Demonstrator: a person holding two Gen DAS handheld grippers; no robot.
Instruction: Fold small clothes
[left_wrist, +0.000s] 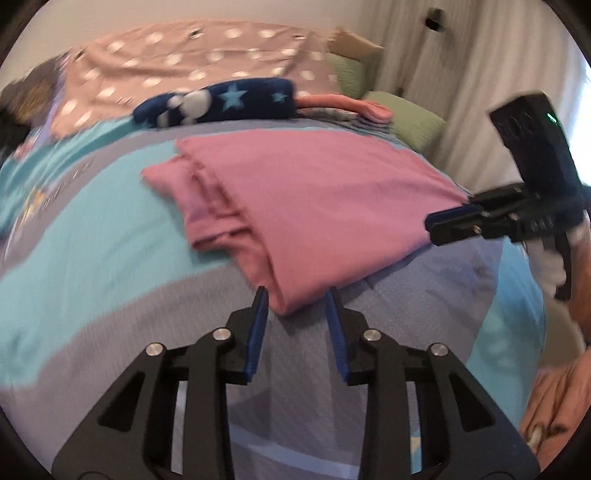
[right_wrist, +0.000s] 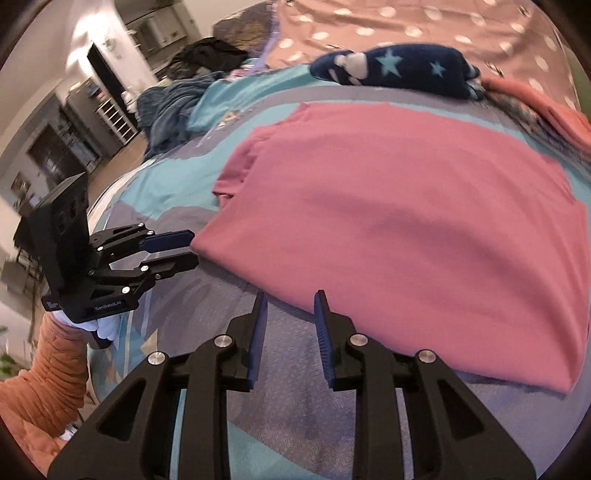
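Spread over the bed (left_wrist: 110, 229) is a cover in turquoise and grey-lilac patches, and on it lies a pink garment (left_wrist: 314, 206), folded over into a rough rectangle with a sleeve tucked along one side. At the left gripper (left_wrist: 297, 295) the fingers stand apart, with a near corner of the pink garment lying between their tips; the blue pads do not appear to press on it. Across the garment, the right gripper (right_wrist: 290, 297) has its fingers parted too, their tips just at the near edge of the cloth, nothing pinched between them. Beyond both pairs of fingers, past the far edge of the garment, rests a navy item with pale stars (right_wrist: 399, 68), and behind it a dusty pink cloth with white dots (left_wrist: 192, 59). An orange quilted sleeve (right_wrist: 40, 373) shows behind the left gripper in the right wrist view.
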